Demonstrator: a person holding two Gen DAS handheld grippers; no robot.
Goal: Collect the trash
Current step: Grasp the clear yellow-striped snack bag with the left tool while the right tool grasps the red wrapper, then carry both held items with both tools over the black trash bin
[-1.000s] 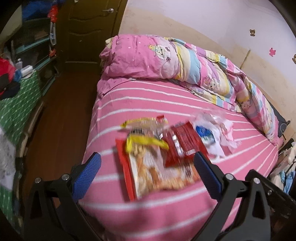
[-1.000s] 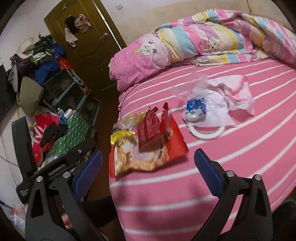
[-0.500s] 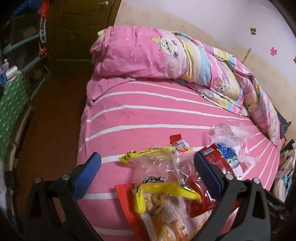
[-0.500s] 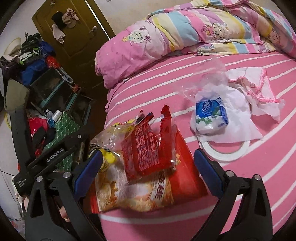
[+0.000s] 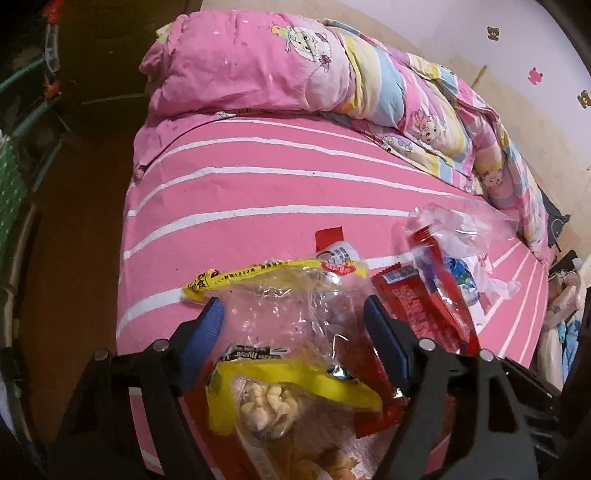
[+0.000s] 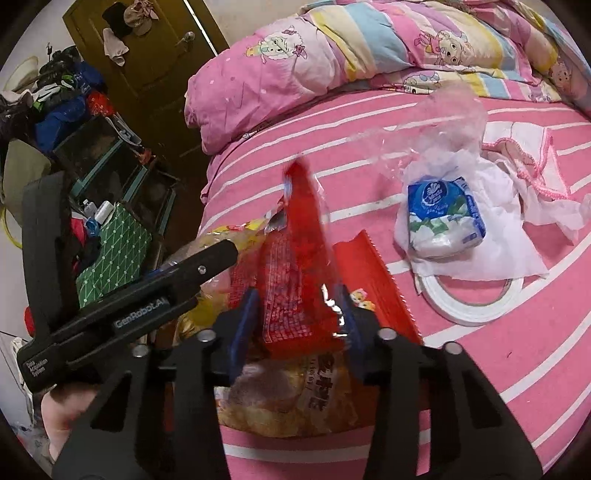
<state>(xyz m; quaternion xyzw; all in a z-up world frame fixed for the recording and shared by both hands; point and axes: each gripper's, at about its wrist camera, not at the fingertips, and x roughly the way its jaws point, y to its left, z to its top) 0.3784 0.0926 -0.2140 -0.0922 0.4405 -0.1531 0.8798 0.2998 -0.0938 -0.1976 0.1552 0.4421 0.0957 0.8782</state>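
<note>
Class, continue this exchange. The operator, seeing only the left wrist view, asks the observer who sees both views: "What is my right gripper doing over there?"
Observer: The right gripper pinches the crinkled red foil wrapper between its pads.
Operator: Anything by the blue-and-white tissue pack that I'm missing?
Observer: A white tape ring lies on the pink striped bed, partly under the white paper tissue.
Operator: And the door?
Observer: Clothes hang on the brown wooden door.

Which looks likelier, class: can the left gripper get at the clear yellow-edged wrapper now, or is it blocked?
Probably yes: the left gripper is open, its fingers straddling the clear wrapper, with nothing lying over it.
</note>
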